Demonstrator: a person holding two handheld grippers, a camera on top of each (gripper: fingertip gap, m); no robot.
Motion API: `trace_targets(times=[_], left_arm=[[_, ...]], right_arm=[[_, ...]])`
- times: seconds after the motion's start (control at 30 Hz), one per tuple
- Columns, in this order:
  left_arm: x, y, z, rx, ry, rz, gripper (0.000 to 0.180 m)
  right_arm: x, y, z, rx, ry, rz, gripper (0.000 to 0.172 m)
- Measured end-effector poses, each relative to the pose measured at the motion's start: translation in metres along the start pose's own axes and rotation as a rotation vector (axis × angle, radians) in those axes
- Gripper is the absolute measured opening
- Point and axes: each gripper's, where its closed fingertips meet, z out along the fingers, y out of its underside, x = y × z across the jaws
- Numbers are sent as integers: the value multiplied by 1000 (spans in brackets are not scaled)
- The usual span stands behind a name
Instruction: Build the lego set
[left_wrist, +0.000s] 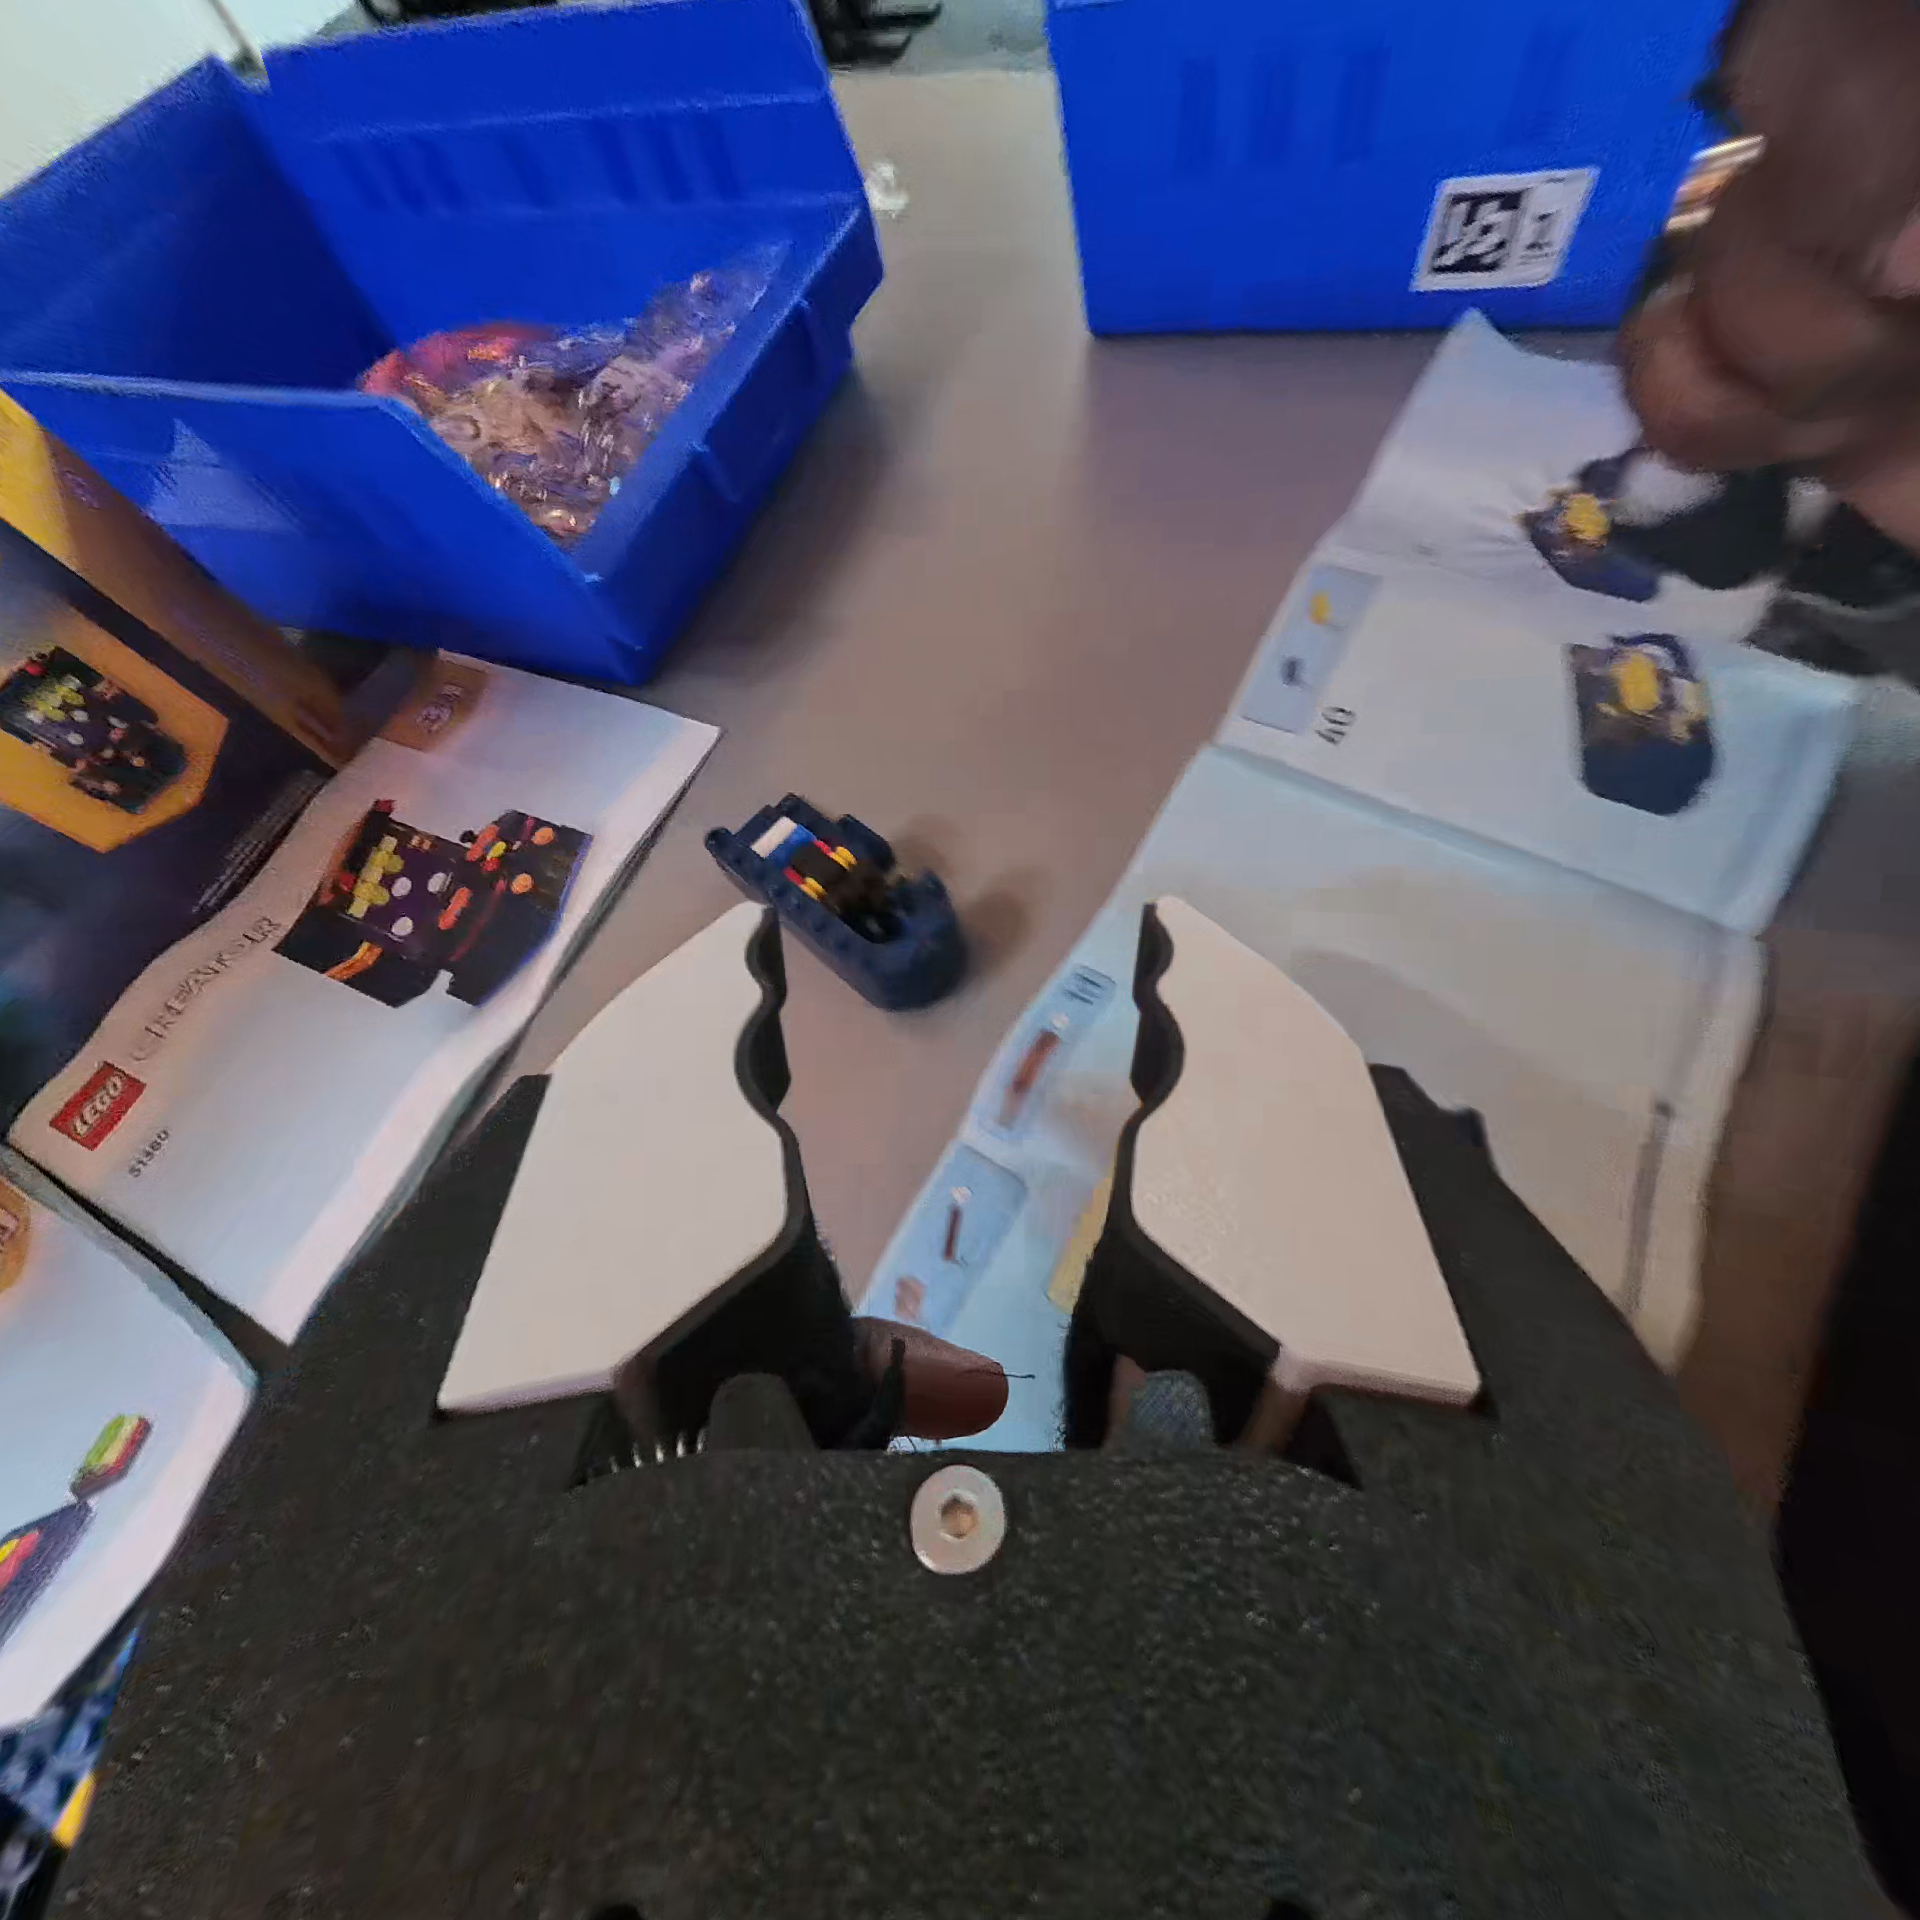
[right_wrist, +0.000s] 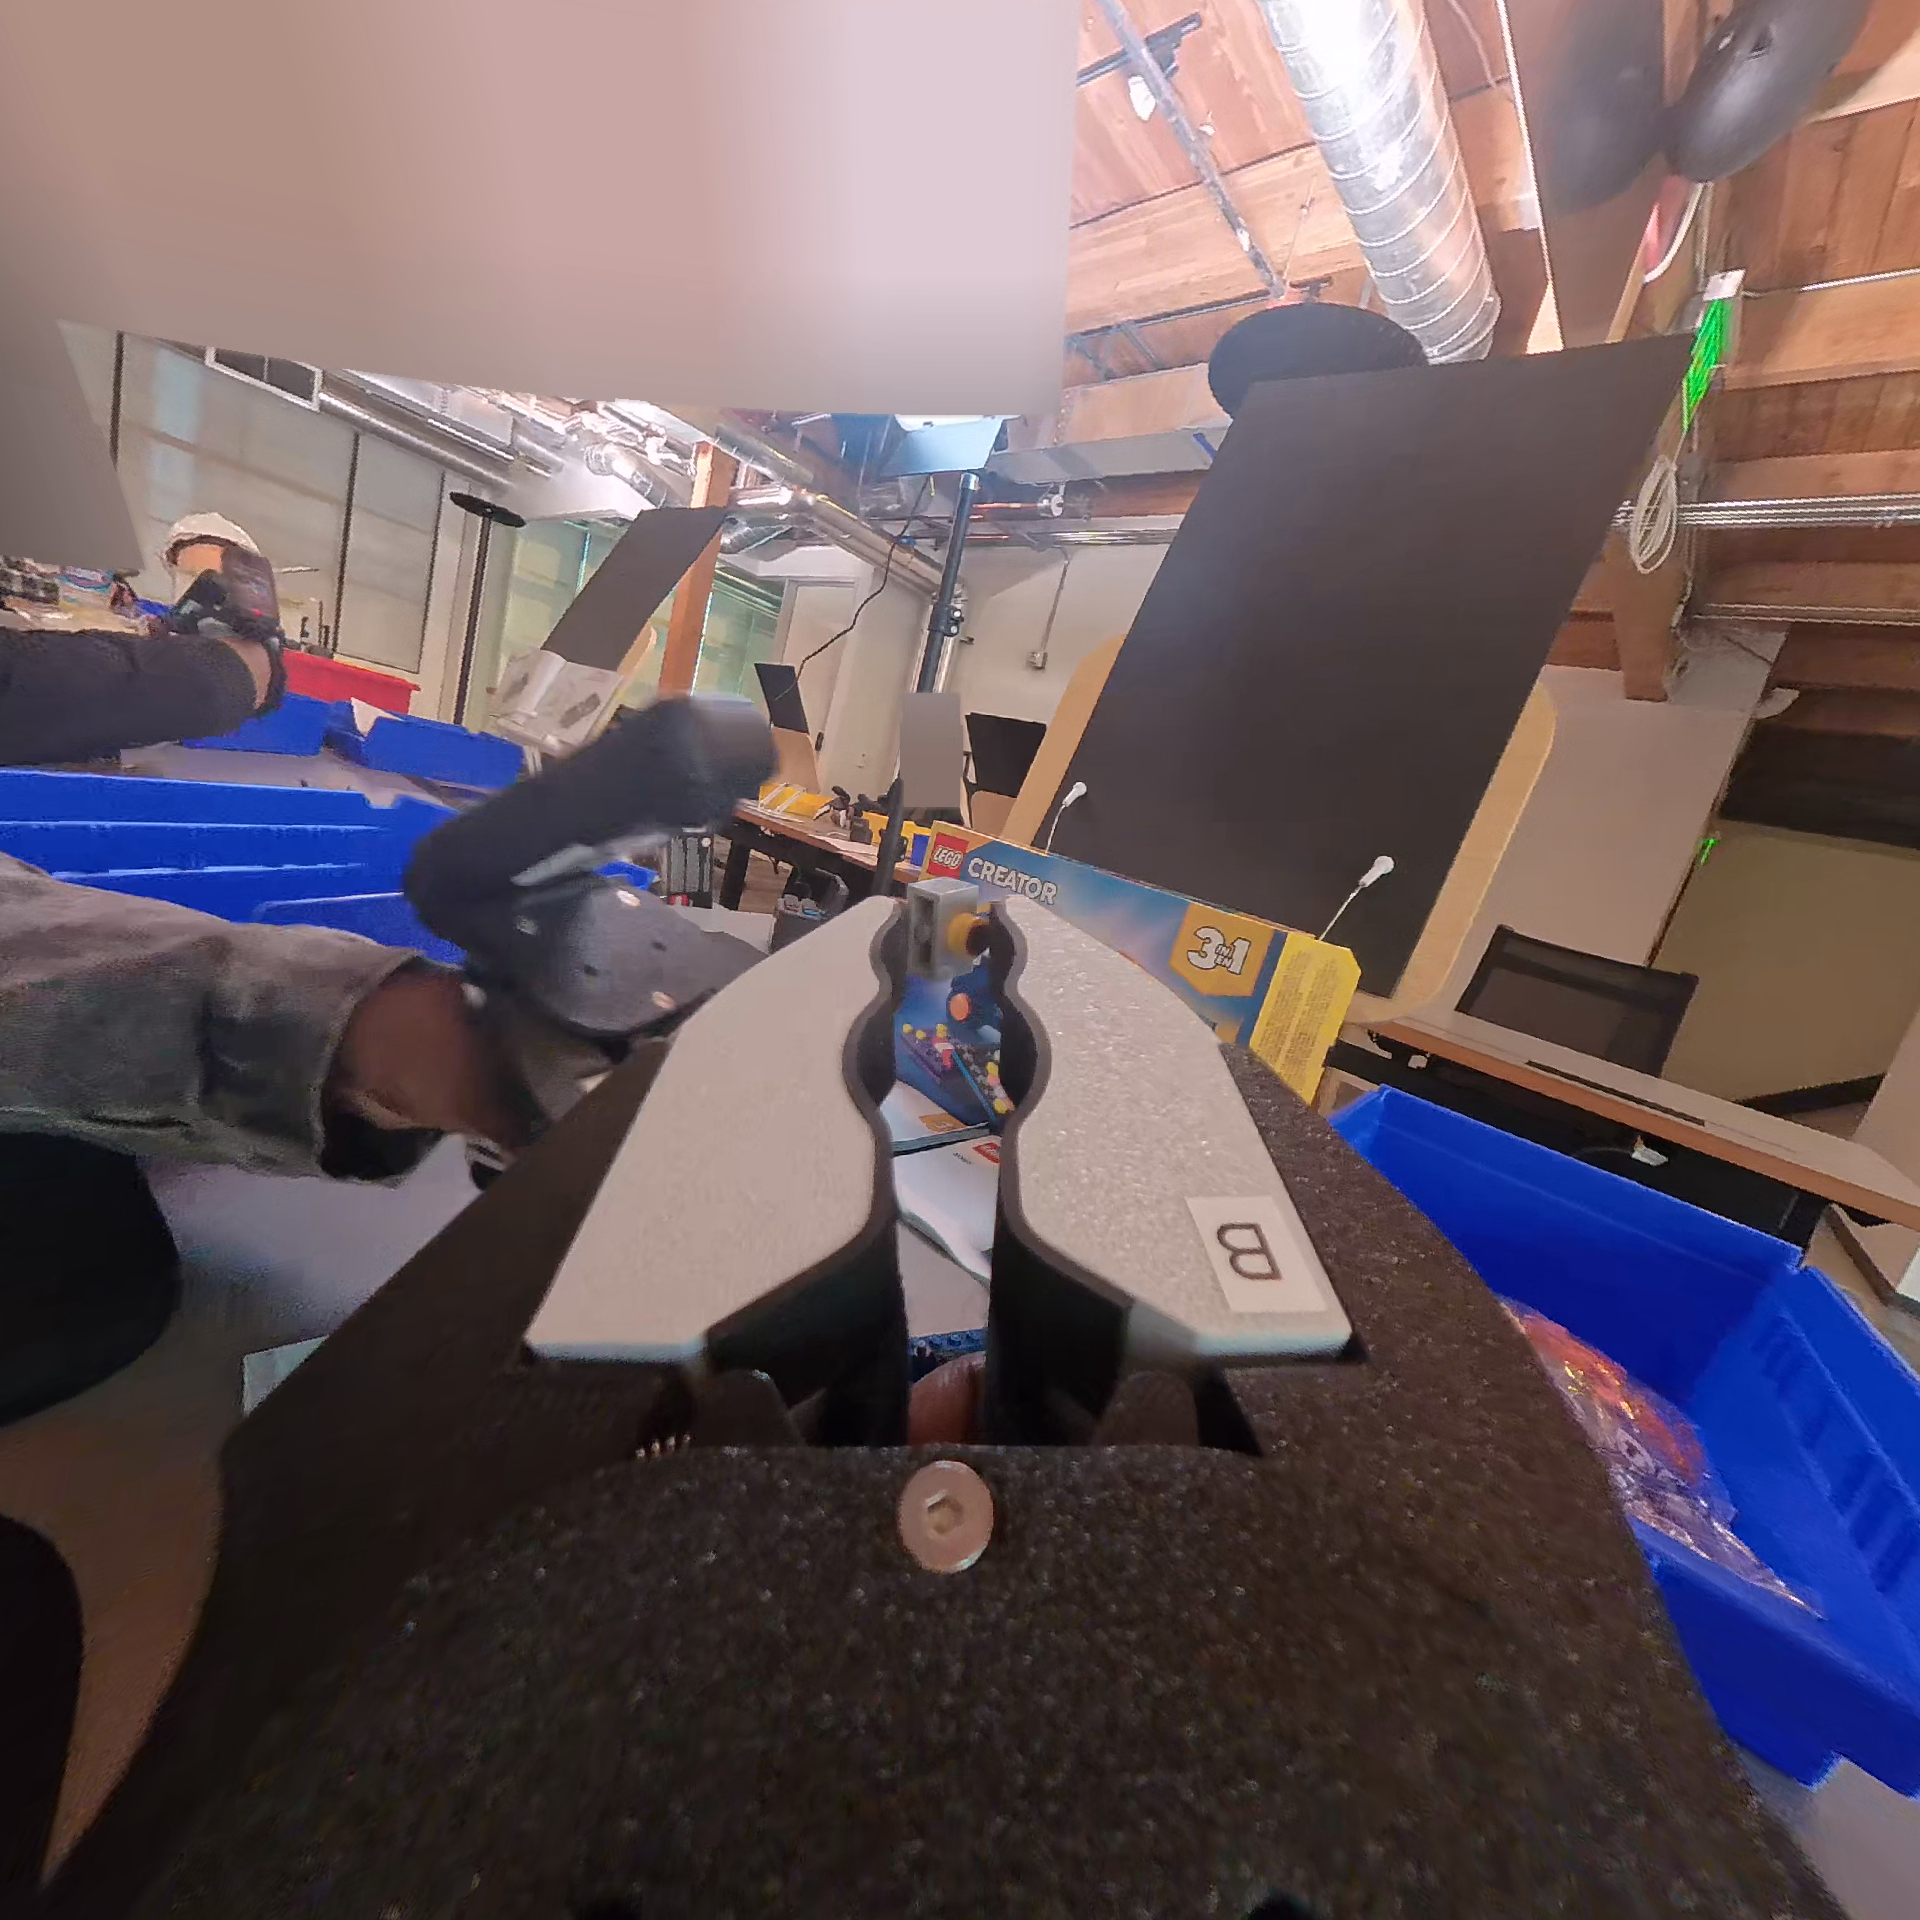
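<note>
Spread across a grey table (left_wrist: 987, 520): 2 blue bins at the far left, the nearer blue bin (left_wrist: 312, 540) filled with clear bags of small parts (left_wrist: 582, 405), and 1 more blue bin (left_wrist: 1299, 156) at the far right with a printed marker on its wall. Lying open at the right, an instruction booklet (left_wrist: 1455, 935); lying closed at the left, a second booklet (left_wrist: 312, 1143), with a yellow toy box (left_wrist: 104, 675) beside it.

Over the bare strip between the 2 booklets, the left gripper (left_wrist: 956, 920), spread wide and holding nothing. Just beyond its left fingertip, resting on the table and apart from both pads: a dark blue brick model (left_wrist: 842, 904), hollow on top, with white, blue, red, yellow and black pieces inside.

Raised and pointed toward the room, the right gripper (right_wrist: 948, 925), clenched on a small grey brick (right_wrist: 930, 930) with an orange round piece (right_wrist: 975, 940) on its side. Gripped only at the very tips of the pads, so probably easy to twist or drop; better kept under steady pressure and moved slowly, without sudden turns. For the dark blue brick model, probably best squeezed across its 2 long flat sides, not on the rounded end.
</note>
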Motion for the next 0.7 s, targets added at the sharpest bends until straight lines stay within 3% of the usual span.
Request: trace_targets(times=[0.2, 0.3, 0.43, 0.6, 0.7], left_arm=[[-23, 23, 54, -186, -28, -112, 69], [-26, 35, 64, -241, -19, -121, 61], [-19, 34, 63, -232, 91, -65, 40], [1, 39, 49, -294, 371, -7, 38], [-6, 43, 44, -316, 365, 52, 37]], right_arm=[[5, -8, -4, 31, 23, 2, 15], [5, -13, -5, 49, 22, 9, 14], [3, -13, -4, 50, 16, 2, 14], [3, -11, -3, 42, 14, 4, 15], [3, -9, -3, 36, 14, 6, 15]])
